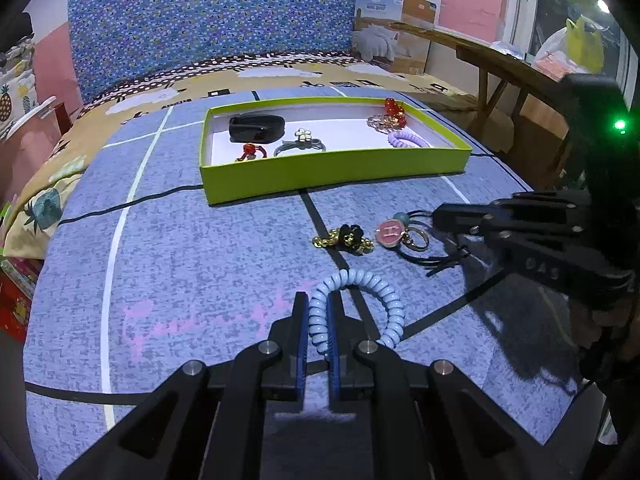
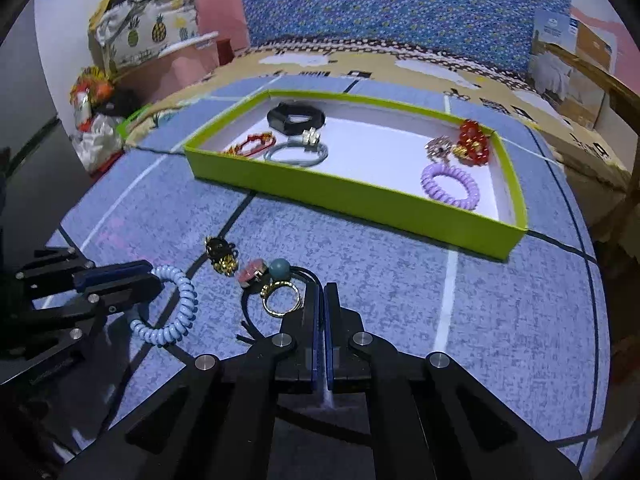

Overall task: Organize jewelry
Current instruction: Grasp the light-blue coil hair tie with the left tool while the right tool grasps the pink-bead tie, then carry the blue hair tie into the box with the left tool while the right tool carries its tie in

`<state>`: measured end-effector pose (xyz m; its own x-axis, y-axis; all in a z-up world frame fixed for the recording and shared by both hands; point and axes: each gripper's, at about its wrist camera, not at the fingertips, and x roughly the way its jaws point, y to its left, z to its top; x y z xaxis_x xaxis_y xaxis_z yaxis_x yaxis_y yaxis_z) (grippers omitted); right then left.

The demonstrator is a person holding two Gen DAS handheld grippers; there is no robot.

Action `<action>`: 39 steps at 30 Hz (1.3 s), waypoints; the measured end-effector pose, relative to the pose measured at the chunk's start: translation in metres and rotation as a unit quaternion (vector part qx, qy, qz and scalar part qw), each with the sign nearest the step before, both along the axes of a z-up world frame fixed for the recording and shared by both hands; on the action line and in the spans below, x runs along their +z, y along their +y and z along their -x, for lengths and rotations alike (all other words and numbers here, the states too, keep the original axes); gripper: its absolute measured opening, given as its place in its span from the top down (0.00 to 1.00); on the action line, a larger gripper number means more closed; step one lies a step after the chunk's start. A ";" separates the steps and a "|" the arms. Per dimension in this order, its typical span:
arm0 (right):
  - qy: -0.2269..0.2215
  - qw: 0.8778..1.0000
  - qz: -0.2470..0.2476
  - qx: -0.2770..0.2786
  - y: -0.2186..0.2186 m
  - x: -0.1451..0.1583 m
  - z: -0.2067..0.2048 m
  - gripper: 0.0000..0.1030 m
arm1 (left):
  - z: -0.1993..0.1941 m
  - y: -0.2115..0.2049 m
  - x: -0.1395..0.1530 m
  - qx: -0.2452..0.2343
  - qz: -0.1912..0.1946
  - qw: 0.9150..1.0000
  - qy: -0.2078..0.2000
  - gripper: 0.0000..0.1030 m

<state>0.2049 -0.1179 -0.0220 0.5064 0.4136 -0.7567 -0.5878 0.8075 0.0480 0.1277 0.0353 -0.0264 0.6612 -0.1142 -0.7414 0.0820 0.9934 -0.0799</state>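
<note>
Blue bedspread (image 1: 180, 240): left hand-held gripper (image 1: 318, 320) is pinching a coil tie (image 1: 360, 284); right hand-held gripper (image 2: 321, 300) is pinching a black cord (image 2: 308, 276). Ahead, tray (image 1: 332, 170) is holding six pieces; three are remaining outside.

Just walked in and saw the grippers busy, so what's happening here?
Jewelry is being sorted into the shallow lime-green tray. The left gripper is shut on the light blue spiral hair tie. The right gripper is closed on the black cord of a hair tie with charms. A gold-and-black brooch lies on the cloth.
</note>
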 end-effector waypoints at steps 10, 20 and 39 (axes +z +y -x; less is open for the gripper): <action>-0.023 0.999 -0.022 -0.029 -0.024 0.023 0.007 0.99 | 0.004 0.002 0.006 0.004 0.002 1.000 -0.006 0.91; -0.050 0.996 -0.058 -0.041 -0.038 0.049 0.013 0.99 | 0.004 0.002 0.027 0.002 0.008 0.999 -0.031 0.91; -0.068 0.993 -0.091 -0.039 -0.037 0.070 -0.004 0.99 | -0.028 0.002 0.058 0.007 0.010 0.997 -0.071 0.91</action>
